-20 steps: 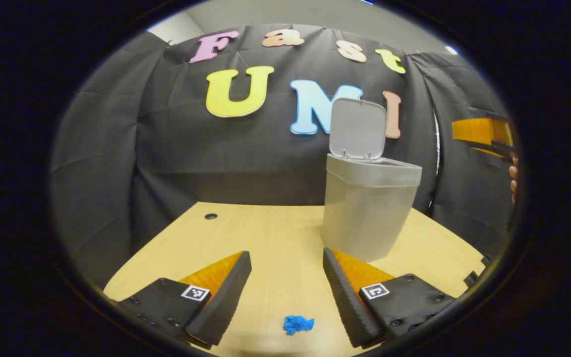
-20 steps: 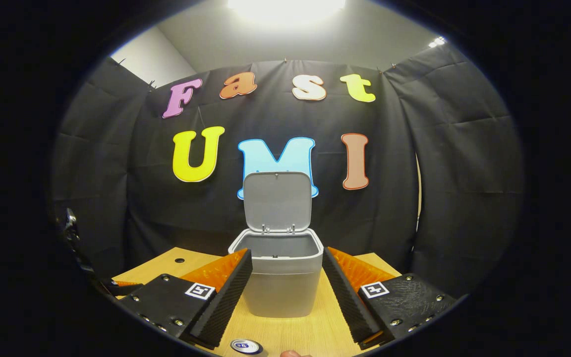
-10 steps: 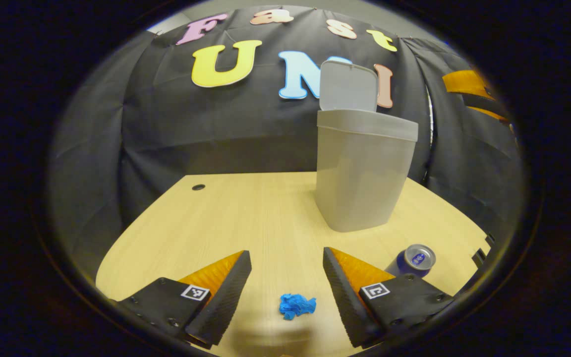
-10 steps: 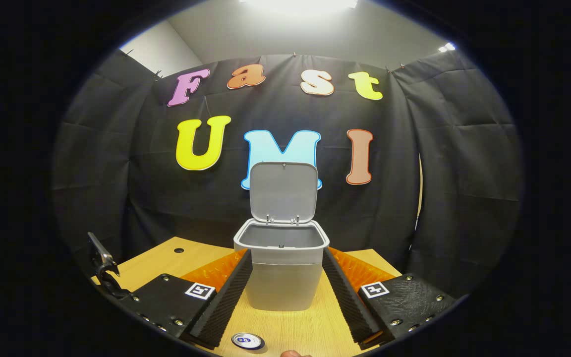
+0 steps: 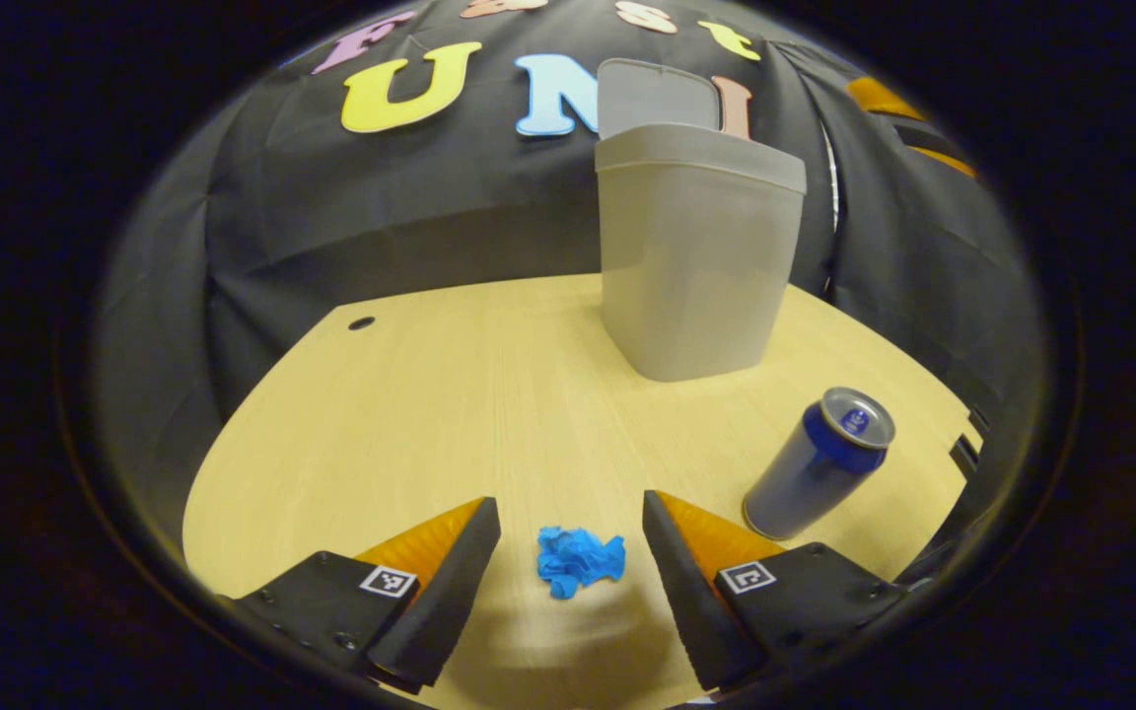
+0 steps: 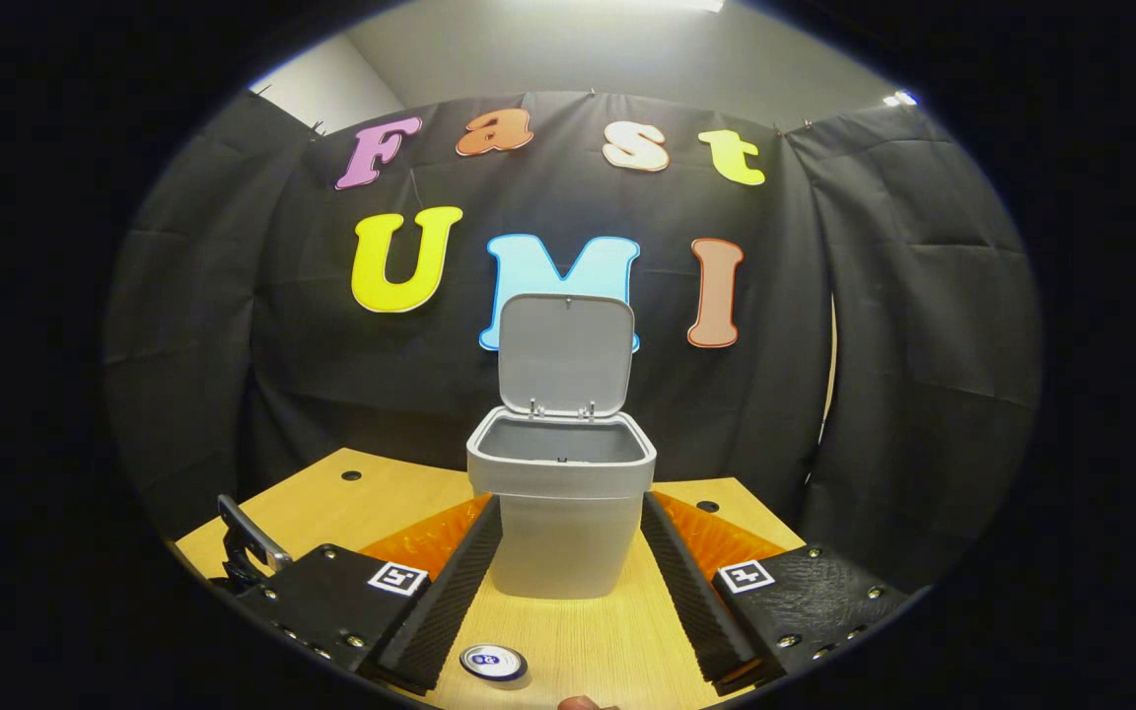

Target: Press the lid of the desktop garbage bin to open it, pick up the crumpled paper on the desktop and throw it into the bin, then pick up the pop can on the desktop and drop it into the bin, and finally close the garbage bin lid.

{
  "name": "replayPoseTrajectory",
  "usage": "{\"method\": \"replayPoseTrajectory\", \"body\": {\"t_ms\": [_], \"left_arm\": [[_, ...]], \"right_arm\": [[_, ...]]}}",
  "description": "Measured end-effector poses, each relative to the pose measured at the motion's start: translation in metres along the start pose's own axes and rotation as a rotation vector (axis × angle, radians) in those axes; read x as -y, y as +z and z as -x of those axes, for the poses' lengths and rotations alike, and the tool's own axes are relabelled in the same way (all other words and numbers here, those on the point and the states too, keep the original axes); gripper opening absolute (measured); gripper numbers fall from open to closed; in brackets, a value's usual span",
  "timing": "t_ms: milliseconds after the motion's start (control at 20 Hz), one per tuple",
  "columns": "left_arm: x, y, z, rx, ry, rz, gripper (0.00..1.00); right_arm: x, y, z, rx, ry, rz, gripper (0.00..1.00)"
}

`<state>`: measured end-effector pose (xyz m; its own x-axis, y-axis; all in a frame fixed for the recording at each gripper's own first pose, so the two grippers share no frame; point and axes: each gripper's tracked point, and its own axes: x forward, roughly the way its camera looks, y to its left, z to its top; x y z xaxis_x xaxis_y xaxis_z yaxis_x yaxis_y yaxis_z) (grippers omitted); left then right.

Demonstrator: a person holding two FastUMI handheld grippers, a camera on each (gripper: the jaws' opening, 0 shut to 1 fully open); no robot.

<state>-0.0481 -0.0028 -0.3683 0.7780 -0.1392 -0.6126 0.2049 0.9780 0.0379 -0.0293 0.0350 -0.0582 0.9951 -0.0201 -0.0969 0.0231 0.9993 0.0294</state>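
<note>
The crumpled paper (image 5: pixel 579 560) is seen on the desktop (image 5: pixel 430 414) between the spread fingers of the left gripper (image 5: pixel 571 552), untouched. It is judged light and soft, best pinched across its middle. The right gripper (image 6: pixel 568 562) is held spread before the open bin (image 6: pixel 561 498).

Left gripper (image 5: pixel 568 552): two wedge-shaped fingers with ribbed inner pads, bolted to flat dark plates with visible screw heads, each plate carrying a small square black-and-white marker. Right gripper (image 6: pixel 568 572): same build, screws and markers on both plates.
</note>
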Motion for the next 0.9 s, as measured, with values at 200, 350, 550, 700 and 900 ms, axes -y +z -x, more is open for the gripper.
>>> {"method": "replayPoseTrajectory", "body": {"t_ms": [200, 350, 550, 700, 900], "left_arm": [[0.0, -0.018, -0.013, -0.048, -0.007, 0.023, 0.96], [0.002, -0.033, -0.021, -0.085, -0.01, 0.015, 0.96], [0.002, -0.04, -0.021, -0.107, -0.009, -0.011, 0.8], [0.0, -0.036, -0.02, -0.104, -0.004, -0.032, 0.65], [0.002, -0.033, -0.018, -0.105, -0.009, -0.04, 0.51]], "right_arm": [[0.006, -0.007, -0.005, -0.024, 0.002, 0.005, 0.92], [0.015, -0.007, -0.007, -0.023, -0.012, -0.004, 0.92], [0.027, -0.01, -0.008, -0.036, -0.032, -0.017, 0.92], [0.03, -0.012, -0.007, -0.043, -0.036, -0.023, 0.92], [0.031, -0.015, -0.006, -0.053, -0.03, -0.02, 0.92]]}}
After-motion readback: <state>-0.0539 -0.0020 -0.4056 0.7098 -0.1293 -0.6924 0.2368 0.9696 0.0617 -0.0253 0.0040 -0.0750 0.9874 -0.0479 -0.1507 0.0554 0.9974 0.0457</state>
